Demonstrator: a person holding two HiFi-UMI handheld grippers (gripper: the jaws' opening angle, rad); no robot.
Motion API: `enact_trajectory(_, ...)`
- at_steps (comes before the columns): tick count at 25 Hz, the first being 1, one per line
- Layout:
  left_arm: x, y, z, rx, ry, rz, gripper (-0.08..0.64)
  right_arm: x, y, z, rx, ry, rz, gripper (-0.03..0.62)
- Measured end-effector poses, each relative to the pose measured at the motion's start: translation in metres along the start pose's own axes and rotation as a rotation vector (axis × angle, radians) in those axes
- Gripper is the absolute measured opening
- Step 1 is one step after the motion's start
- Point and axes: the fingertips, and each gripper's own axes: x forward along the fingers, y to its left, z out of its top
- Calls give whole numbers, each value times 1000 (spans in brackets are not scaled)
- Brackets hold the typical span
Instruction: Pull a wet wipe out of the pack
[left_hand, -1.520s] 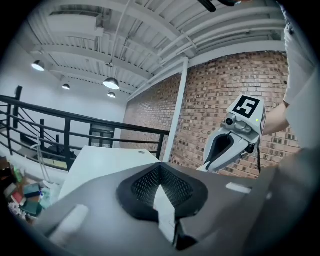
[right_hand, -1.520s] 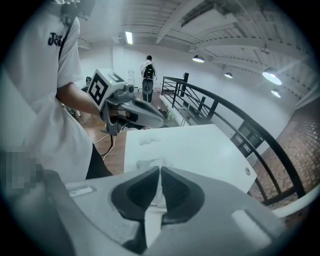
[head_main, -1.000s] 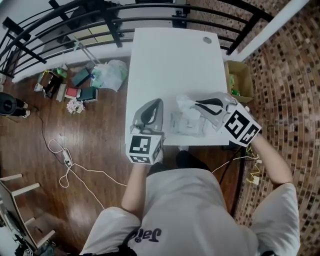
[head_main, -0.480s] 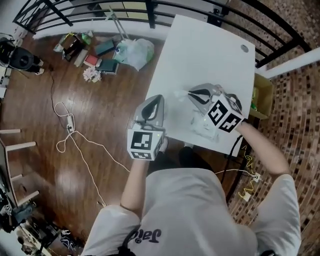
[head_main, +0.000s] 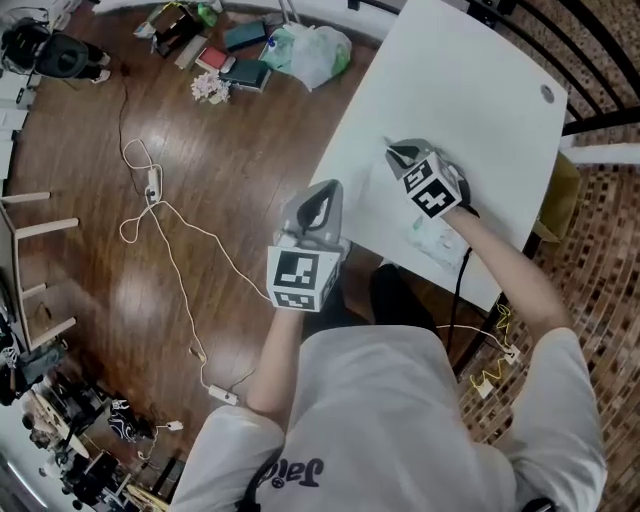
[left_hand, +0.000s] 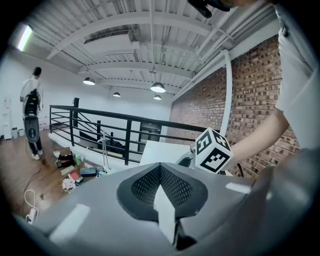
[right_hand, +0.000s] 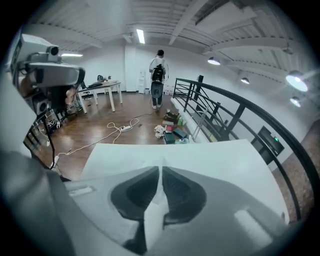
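The wet wipe pack (head_main: 438, 243) lies near the front edge of the white table (head_main: 470, 100), partly under my right forearm. My right gripper (head_main: 391, 150) points down at the tabletop, left of and beyond the pack. In the right gripper view its jaws (right_hand: 160, 169) stand together on a thin white wet wipe (right_hand: 152, 210) and are starting to open. My left gripper (head_main: 327, 188) hangs at the table's near left corner, away from the pack. Its jaws (left_hand: 160, 166) are shut and hold nothing. The right gripper's marker cube (left_hand: 212, 150) shows ahead of it.
Books and a plastic bag (head_main: 300, 50) lie on the wooden floor left of the table, and a white cable with a power strip (head_main: 150, 190) trails there. A cardboard box (head_main: 565, 190) stands right of the table. Black railing runs behind it. A person (right_hand: 158, 80) stands far off.
My right gripper has carried the wipe away from the pack, leftward and down to the tabletop. The left gripper has sunk a little by the table's corner. The head view has swung left.
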Motion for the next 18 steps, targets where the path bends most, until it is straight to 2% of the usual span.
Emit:
enact_trajectory(3,-4,4,-6,-11,5,-15,15,3,3,4,24,13,-13,49)
enact_trajectory(10,-11,0,10,4,-36,-106,15,-47,1,29,101,-51,-119,55)
enact_trajectory(13,-17,-5,34,0,-73,-169,15,-88,3,44,141,-102,-197,54)
enact_trajectory(18,-25,-34,73,38,-147,-312,15,-176,8,52,236,-215,-389,51)
